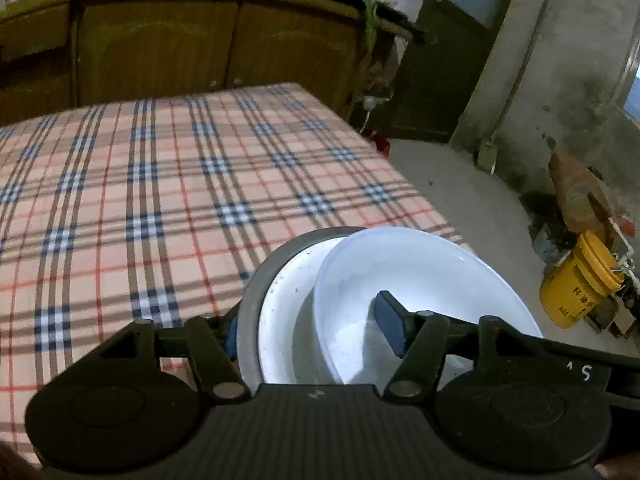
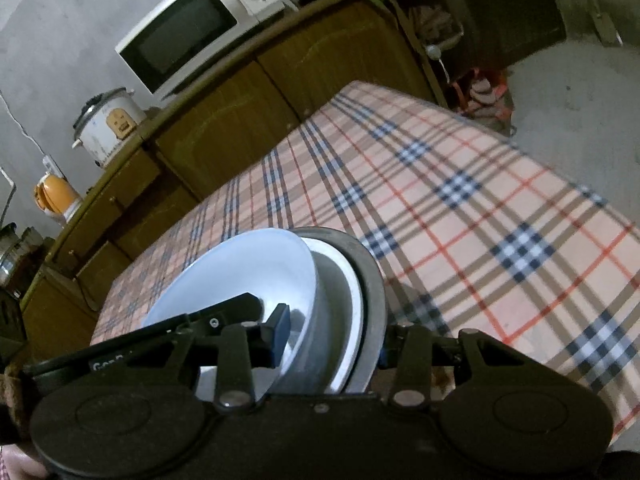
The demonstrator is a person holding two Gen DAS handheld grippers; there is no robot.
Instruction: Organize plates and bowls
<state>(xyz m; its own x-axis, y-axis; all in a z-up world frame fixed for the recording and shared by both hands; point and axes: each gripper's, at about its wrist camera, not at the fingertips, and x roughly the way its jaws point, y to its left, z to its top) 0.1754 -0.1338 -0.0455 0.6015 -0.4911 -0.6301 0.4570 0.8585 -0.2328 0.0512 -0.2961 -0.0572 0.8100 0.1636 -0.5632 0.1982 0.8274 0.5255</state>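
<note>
Now I have the stack of dishes pinched from both sides: a shallow white glossy bowl [image 1: 420,280] sits nested in a white enamel dish [image 1: 280,312], which sits in a grey metal plate [image 1: 250,300]. My left claw [image 1: 312,332] is part open, closed over the stack's rim, one blue pad [image 1: 388,328] inside the white bowl and the other finger under the grey plate's outer edge. My right claw [image 2: 332,340] grips the opposite rim the same way, its blue pad [image 2: 282,332] pressed inside the bowl. The stack lies directly between the two claws, neither nearer than the other, and looks held off the plaid-cloth tabletop [image 1: 160,184] near its near right corner, rims tilted toward each camera. What the next move turns on, I judge, is keeping both claws level with each other across the stack so nothing slides. The underside of the stack is hidden, so I cannot tell whether it clears the cloth. My outer fingers are mostly covered by the plate, and the near rim is cut off by each claw body.
</note>
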